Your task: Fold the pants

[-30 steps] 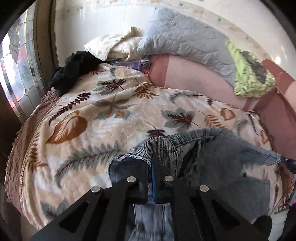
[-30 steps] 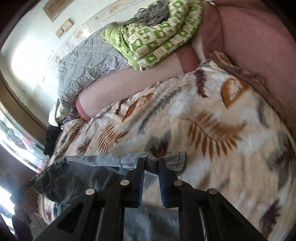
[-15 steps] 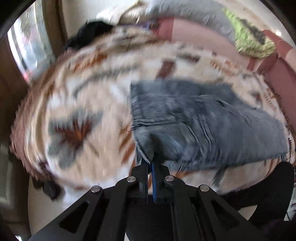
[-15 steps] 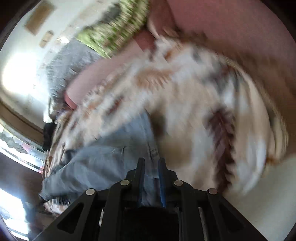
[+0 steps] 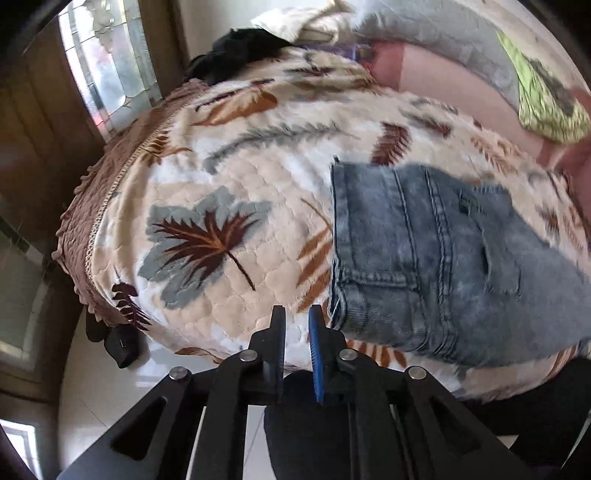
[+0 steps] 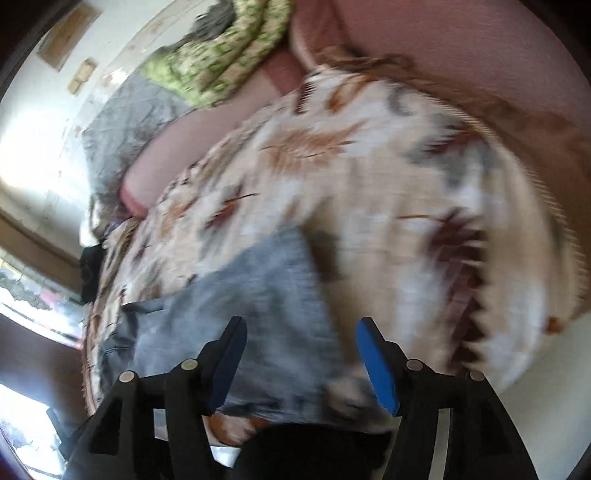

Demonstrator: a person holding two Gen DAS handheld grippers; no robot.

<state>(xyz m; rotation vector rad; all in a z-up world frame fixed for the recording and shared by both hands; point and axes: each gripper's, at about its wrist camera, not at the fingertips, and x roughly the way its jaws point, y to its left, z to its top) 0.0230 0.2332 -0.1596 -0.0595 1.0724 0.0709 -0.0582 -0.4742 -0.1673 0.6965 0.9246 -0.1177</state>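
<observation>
The pants (image 5: 443, 258), blue denim, are lying flat on the leaf-patterned bedspread (image 5: 229, 192) near its front edge, a stitched seam and a pocket facing up; nothing is gripping them. The left gripper (image 5: 296, 314) is hovering just off the pants' near left corner, its two fingers standing slightly apart with only bedspread showing in the narrow gap between them; the right gripper (image 6: 301, 328) is hanging over the pants (image 6: 258, 314) in a blurred view, its jaws spread wide and closing on nothing. A black garment (image 5: 236, 55) is sitting bunched at the far left of the bed beside a patterned glass window (image 5: 107, 70); a grey quilted pillow (image 5: 424, 29) is leaning at the head, with a green patterned cloth (image 5: 543, 99) draped over the pink bolster (image 5: 443, 77) to its right. In the right wrist view the same green cloth (image 6: 221, 62) is showing at the top, next to the grey pillow (image 6: 125, 122); the rest there is too smeared to tell.
</observation>
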